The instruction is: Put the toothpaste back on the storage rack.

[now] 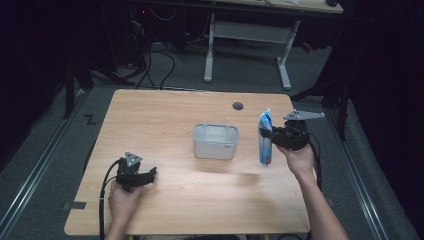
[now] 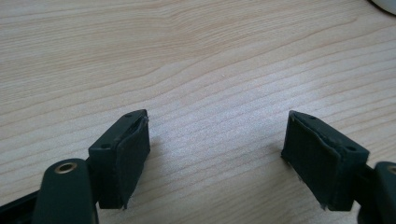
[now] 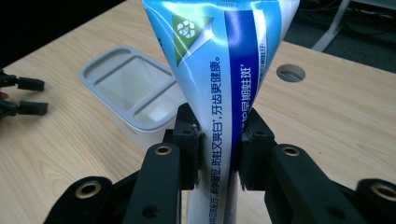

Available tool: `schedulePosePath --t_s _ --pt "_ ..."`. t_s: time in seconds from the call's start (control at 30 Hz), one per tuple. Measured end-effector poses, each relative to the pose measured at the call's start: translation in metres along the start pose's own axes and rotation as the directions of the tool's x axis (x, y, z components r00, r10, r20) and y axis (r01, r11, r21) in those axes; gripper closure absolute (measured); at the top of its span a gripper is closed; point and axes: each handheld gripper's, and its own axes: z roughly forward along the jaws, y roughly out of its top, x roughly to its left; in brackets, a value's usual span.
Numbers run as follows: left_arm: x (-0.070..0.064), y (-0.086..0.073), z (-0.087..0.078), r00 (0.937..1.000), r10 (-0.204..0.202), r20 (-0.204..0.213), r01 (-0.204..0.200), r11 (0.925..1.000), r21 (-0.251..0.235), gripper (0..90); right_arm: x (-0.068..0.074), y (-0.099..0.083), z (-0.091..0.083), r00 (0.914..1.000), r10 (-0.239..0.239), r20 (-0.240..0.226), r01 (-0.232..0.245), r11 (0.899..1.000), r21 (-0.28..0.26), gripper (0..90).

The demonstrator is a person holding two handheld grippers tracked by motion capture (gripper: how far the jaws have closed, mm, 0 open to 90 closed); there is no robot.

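Resting low at the lower left of the high view, the left gripper sits on the worktop with its fingers released and spread; the left gripper view shows bare wood grain between them and nothing held.

At the right of the high view, the right gripper is raised above the worktop with its fingers clenched on a toothpaste tube. In the right gripper view the tube runs up through the middle of the frame, pinched at its narrower part, with the flat crimped end uppermost. Its long axis stands close to upright, tilted slightly.

Farther in, at the centre of the high view, a grey container stands on the worktop with its mouth upward. It appears empty, though this cannot be confirmed. It lies left of the tube, near but apart from it.

Judgement: the work in hand appears to be carrying the tube to the container. The right hand is the nearer and already holds the tube; the coming move would run leftward in the high view, then down into the opening.
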Motion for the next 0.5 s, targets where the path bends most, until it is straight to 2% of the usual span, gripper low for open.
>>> schedulePosePath --t_s 0.07,0.2,0.4,0.5 --pt "0.0 0.0 0.0 1.0 0.0 0.0 0.0 1.0 0.0 23.2 0.002 0.004 -0.002 0.9999 -0.009 -0.006 0.009 1.0 -0.007 72.5" --pt "0.0 0.0 0.0 1.0 0.0 0.0 0.0 1.0 0.0 23.2 0.008 0.011 -0.004 0.9991 -0.036 0.023 0.036 0.999 -0.004 72.5" --pt "0.0 0.0 0.0 1.0 0.0 0.0 0.0 1.0 0.0 23.2 0.011 0.016 -0.006 0.9994 -0.027 -0.021 0.026 0.999 -0.025 72.4" --pt "0.0 0.0 0.0 1.0 0.0 0.0 0.0 1.0 0.0 23.2 0.014 0.019 -0.007 0.9992 -0.03 -0.026 0.029 0.999 -0.029 72.4"
